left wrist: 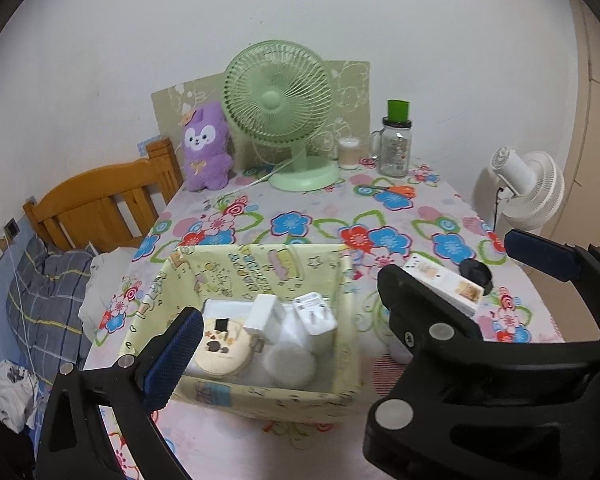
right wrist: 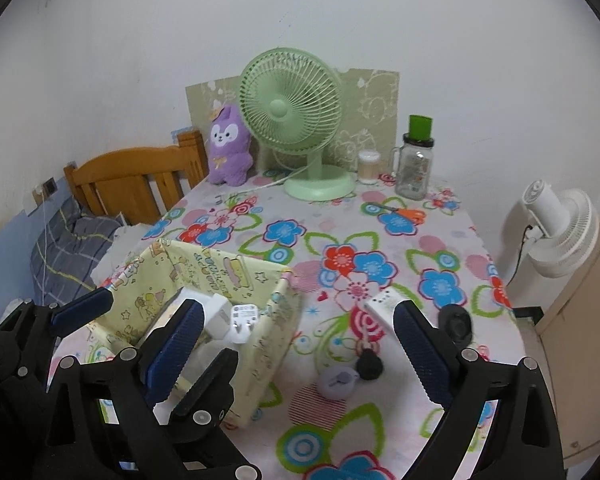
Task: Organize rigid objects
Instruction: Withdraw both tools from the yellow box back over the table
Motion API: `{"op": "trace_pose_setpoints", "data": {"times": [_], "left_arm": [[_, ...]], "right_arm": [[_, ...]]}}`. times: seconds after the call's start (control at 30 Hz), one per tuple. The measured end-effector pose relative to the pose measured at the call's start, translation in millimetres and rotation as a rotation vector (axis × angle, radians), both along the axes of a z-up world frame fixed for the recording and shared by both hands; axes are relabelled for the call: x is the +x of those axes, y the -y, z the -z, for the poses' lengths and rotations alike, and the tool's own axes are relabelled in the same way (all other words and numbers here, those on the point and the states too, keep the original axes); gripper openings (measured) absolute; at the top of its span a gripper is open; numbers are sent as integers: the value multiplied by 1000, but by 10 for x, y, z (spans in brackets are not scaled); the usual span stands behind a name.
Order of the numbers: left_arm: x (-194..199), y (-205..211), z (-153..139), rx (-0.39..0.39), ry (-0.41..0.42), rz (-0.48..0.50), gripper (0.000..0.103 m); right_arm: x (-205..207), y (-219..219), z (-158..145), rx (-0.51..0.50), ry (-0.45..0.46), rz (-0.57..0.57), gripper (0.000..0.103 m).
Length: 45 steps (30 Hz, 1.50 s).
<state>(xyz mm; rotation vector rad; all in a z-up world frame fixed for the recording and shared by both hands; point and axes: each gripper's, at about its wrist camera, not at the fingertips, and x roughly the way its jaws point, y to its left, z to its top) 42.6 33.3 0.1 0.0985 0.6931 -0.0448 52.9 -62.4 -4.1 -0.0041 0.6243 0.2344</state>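
A yellow printed fabric basket (left wrist: 260,268) (right wrist: 268,332) stands on the flowered table. It holds two white chargers (left wrist: 314,314), a round beige tin (left wrist: 220,350) and a white round lid (left wrist: 290,364). Right of it lie a white oblong box (right wrist: 382,302), a black round disc (right wrist: 456,324), a small black knob (right wrist: 370,366) and a lavender round piece (right wrist: 336,384). My left gripper (left wrist: 296,320) hangs open over the basket, holding nothing. My right gripper (right wrist: 298,306) is open and holds nothing, above the basket's right corner and the white box. The two grippers' inner fingers overlap.
At the table's far edge stand a green desk fan (left wrist: 280,120), a purple plush (left wrist: 206,148), a glass jar with green lid (left wrist: 396,148) and a small swab pot (left wrist: 348,154). Orange scissors (left wrist: 400,190) lie nearby. A wooden headboard (left wrist: 100,196) and bedding are left; a white fan (right wrist: 560,232) is right.
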Motion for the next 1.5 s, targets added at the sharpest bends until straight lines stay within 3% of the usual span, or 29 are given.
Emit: {"op": "trace_pose_setpoints", "data": {"times": [0.8,1.03,1.5], "left_arm": [[-338,773,-80,-13,67,111,102],[-336,967,23,-22,75,116,102],[-81,1182,349,-50,15,106,102]], "right_arm": [[-439,834,-43,-2,45,111,99],[-456,1034,43,-28,49,151,99],[-248,1297,357,-24,4,174,99]]}}
